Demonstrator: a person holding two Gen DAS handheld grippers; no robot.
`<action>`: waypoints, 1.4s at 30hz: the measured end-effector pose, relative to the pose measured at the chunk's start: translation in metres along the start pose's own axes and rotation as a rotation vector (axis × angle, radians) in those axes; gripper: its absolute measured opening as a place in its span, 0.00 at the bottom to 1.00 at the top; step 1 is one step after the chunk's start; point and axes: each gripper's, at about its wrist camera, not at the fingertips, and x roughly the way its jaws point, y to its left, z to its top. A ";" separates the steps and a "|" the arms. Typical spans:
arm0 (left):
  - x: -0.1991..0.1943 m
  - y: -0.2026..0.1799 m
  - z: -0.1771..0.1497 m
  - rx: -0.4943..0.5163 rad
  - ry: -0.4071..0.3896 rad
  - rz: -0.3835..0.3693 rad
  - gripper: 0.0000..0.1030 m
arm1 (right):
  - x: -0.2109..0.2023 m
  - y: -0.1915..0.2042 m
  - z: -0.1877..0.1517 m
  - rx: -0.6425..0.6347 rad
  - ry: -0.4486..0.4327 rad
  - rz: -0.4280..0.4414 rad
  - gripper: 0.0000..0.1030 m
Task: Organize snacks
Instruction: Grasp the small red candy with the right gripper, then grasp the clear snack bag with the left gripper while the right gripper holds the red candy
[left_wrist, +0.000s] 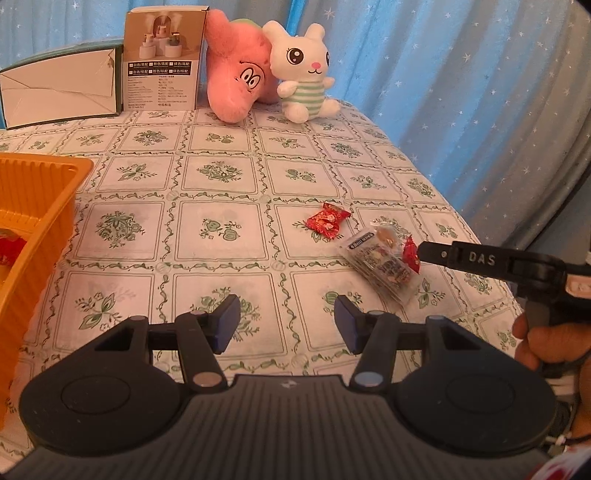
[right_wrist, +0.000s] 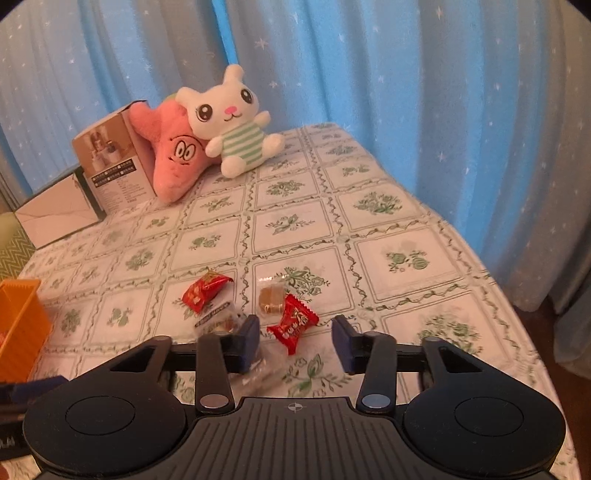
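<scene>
The orange tray (left_wrist: 40, 192) sits far left on the table, well apart from the snacks. The right gripper (right_wrist: 295, 341), jaws spread and empty, is nearer them: the red candy (right_wrist: 293, 325) lies just ahead between its fingers, seemingly atop a clear packet (left_wrist: 380, 266). The left gripper (left_wrist: 287, 323) hangs released.

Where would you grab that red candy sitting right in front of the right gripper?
Across its plump middle, coming down from above. The red candy lies flat on the tablecloth, its crimped ends fanning out thin and floppy. The open right gripper already straddles it; watch the clear packet beside the left finger.
</scene>
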 end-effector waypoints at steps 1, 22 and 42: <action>0.002 0.001 0.001 0.000 0.001 -0.002 0.51 | 0.005 -0.002 0.002 0.008 0.002 0.005 0.40; 0.015 0.004 0.004 0.082 0.003 -0.068 0.51 | 0.009 0.030 -0.022 -0.095 0.160 0.154 0.15; 0.077 -0.042 0.006 0.330 -0.004 -0.082 0.35 | 0.013 0.013 -0.020 -0.174 0.114 0.015 0.15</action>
